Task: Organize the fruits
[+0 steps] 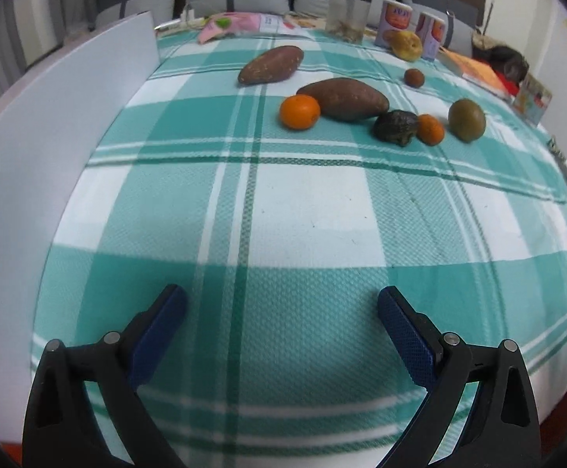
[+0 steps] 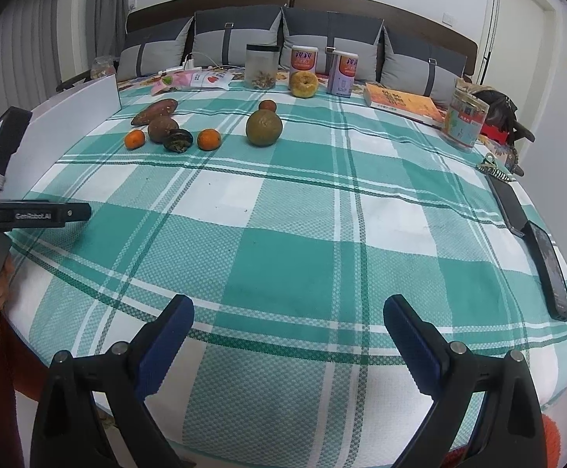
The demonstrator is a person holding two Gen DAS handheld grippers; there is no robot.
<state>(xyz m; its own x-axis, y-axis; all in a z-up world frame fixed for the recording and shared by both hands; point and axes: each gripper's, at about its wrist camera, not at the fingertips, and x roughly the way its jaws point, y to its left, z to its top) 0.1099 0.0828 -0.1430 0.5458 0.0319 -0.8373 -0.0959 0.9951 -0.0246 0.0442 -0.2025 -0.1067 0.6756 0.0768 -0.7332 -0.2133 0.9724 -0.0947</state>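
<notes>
On a green-and-white checked cloth (image 1: 303, 210) lie two brown sweet potatoes (image 1: 271, 64) (image 1: 344, 98), two oranges (image 1: 300, 111) (image 1: 431, 129), a dark wrinkled fruit (image 1: 396, 127), a green-brown round fruit (image 1: 466, 119), a small brown fruit (image 1: 413, 77) and a yellow fruit (image 1: 406, 45). The right wrist view shows the same group far off: oranges (image 2: 134, 139) (image 2: 208, 139), the dark fruit (image 2: 178, 140), the green-brown fruit (image 2: 264, 128). My left gripper (image 1: 281, 312) is open over bare cloth, well short of the fruit. My right gripper (image 2: 288, 321) is open too, holding nothing.
A white board (image 1: 61, 128) stands along the left edge. At the back are a clear jar (image 2: 261, 65), two cans (image 2: 303, 62), a book (image 2: 402, 104), a printed jar (image 2: 465, 117) and cushions. Two phones (image 2: 550, 269) and a hair clip lie at the right edge.
</notes>
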